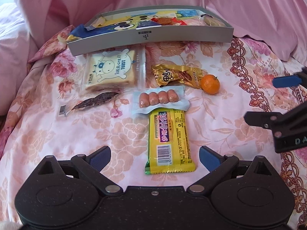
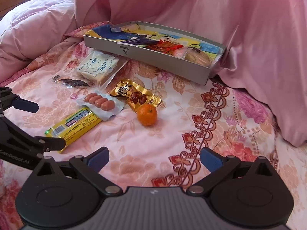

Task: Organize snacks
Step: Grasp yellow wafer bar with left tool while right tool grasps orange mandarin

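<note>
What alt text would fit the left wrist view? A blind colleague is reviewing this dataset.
The open left gripper straddles a yellow snack bar on a floral bedspread. Beyond lie sausages, a mandarin, toast and a grey tray.

Both views were bright and evenly lit by soft daylight, giving the pink quilt (image 2: 191,3) a warm cast. Shadows were faint: only a soft one lay beside the orange (image 2: 147,114) and under the grey box (image 1: 151,40) front wall. Glare showed on the gold packet (image 1: 172,75) and on the yellow bar wrapper (image 1: 169,141). Fisheye distortion bent the box's straight wall into a curve in the left wrist view, and dark vignetting cut the corners. The middle was fairly sharp; small print on the packets stayed unreadable, and the edges were softer.
</note>
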Available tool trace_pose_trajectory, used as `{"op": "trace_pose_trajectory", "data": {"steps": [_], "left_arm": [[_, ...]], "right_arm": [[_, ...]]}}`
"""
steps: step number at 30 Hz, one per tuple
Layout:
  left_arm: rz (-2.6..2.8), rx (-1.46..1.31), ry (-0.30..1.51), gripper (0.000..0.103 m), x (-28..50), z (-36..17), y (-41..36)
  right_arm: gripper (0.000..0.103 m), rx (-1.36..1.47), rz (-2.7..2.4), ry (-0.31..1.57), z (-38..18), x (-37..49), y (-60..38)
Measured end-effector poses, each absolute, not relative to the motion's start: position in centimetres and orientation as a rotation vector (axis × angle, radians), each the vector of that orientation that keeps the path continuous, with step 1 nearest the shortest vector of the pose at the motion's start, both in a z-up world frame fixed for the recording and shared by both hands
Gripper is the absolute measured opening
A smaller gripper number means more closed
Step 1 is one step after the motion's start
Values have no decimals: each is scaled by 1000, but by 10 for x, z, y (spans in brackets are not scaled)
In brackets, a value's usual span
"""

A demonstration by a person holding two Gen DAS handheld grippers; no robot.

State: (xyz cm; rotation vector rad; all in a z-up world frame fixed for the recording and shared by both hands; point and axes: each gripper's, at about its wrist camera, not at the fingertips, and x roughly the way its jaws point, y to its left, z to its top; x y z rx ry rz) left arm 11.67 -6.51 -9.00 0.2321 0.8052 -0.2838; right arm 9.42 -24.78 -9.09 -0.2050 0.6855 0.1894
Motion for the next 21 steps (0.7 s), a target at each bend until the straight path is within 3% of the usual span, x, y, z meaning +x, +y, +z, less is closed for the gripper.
{"op": "trace_pose_trajectory", "data": {"steps": [16, 21], "left_arm": [[-303, 268, 834, 96, 142, -104, -76], [-320, 256, 852, 91, 147, -106, -75]], "right_arm": [[103, -150, 329, 607, -113, 151, -262], [102, -108, 353, 603, -115, 164, -261]]}}
